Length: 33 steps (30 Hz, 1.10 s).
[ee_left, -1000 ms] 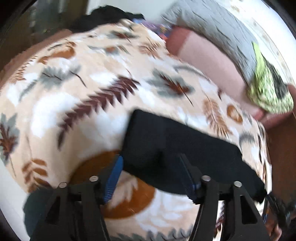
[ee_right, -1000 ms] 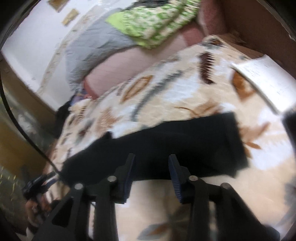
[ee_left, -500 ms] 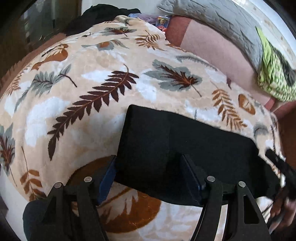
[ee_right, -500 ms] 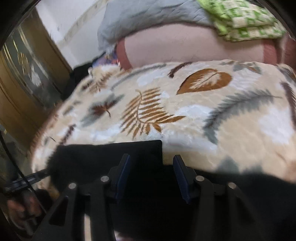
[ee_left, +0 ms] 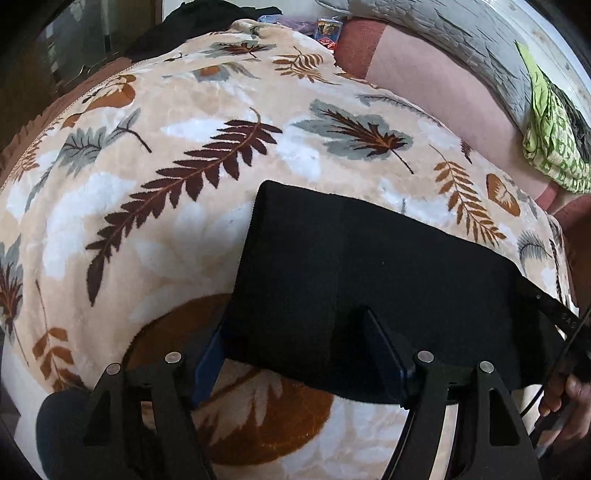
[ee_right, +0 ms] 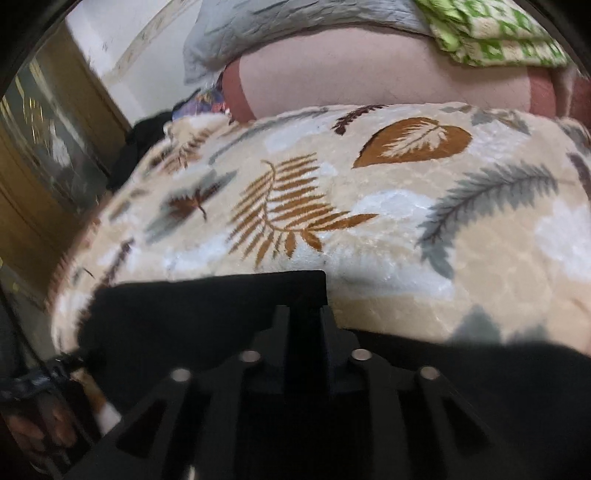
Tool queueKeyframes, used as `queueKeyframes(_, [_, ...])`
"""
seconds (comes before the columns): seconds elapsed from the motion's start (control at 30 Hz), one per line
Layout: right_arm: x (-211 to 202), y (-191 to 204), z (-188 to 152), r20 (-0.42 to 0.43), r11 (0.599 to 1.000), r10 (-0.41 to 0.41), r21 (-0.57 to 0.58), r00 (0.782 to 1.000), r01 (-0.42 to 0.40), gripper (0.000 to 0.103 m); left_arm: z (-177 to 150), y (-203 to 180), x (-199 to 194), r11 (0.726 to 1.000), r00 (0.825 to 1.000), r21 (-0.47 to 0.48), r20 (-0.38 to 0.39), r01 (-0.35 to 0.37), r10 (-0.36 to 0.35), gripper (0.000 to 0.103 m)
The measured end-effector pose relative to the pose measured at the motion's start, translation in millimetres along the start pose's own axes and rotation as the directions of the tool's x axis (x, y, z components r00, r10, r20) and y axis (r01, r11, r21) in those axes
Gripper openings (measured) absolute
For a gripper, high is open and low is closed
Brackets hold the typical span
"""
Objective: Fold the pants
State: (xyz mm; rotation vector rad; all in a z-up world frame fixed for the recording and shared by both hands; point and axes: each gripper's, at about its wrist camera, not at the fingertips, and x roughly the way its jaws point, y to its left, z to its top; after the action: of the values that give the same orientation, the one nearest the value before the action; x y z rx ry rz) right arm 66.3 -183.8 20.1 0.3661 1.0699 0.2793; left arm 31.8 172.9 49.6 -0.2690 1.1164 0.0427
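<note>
Flatly folded black pants (ee_left: pixel 369 280), rectangular on plush leaf-print blanket (ee_left: pixel 192 122); left gripper (ee_left: pixel 303 354) spread astride, right gripper (ee_right: pixel 304 321) pinching cloth.

Matt black cloth pants (ee_left: pixel 369 266), plush leaf-print fleece blanket (ee_left: pixel 184 110), quilted grey cloth cover (ee_right: pixel 277 33), glossy wooden wardrobe (ee_right: pixel 44 177)

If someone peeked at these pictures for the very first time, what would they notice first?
Probably the black pants, folded into a dark block in the middle of a fluffy leaf-patterned blanket. The left hand-held gripper sits wide open over their near edge, and the right hand-held gripper has its fingers close together at a corner of the pants. Far behind lies a bright green patterned cloth.
</note>
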Motion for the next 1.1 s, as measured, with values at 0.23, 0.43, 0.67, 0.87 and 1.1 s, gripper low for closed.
queueKeyframes(0.23, [-81, -48, -32, 0.1, 0.995, -0.079, 0.075, 0.992, 0.072, 0.04, 2, -2, -50, 0.997, 0.996, -0.052, 0.077, 0.05, -0.046, 0.08])
queueKeyframes(0.43, [-157, -128, -73, 0.164, 0.945, -0.264, 0.241, 0.95, 0.221, 0.053, -7, -39, -57, 0.995, 0.994, 0.066, 0.08, 0.073, -0.079, 0.081])
queueKeyframes(0.67, [-153, -192, -78, 0.034, 0.883, -0.385, 0.303, 0.922, 0.358, 0.042, -14, -97, -21, 0.975, 0.992, 0.183, -0.039, 0.125, -0.12, 0.081])
queueKeyframes(0.87, [-144, -185, -76, 0.032, 0.89, -0.414, 0.224, 0.91, 0.397, 0.002, -12, -118, -4, 0.968, 0.993, 0.226, -0.056, 0.112, -0.102, 0.081])
queueKeyframes(1.1, [-155, -206, -65, 0.051, 0.854, -0.47, 0.277, 0.881, 0.44, 0.001, -11, -119, 6, 0.97, 0.996, 0.228, -0.043, 0.085, -0.078, 0.081])
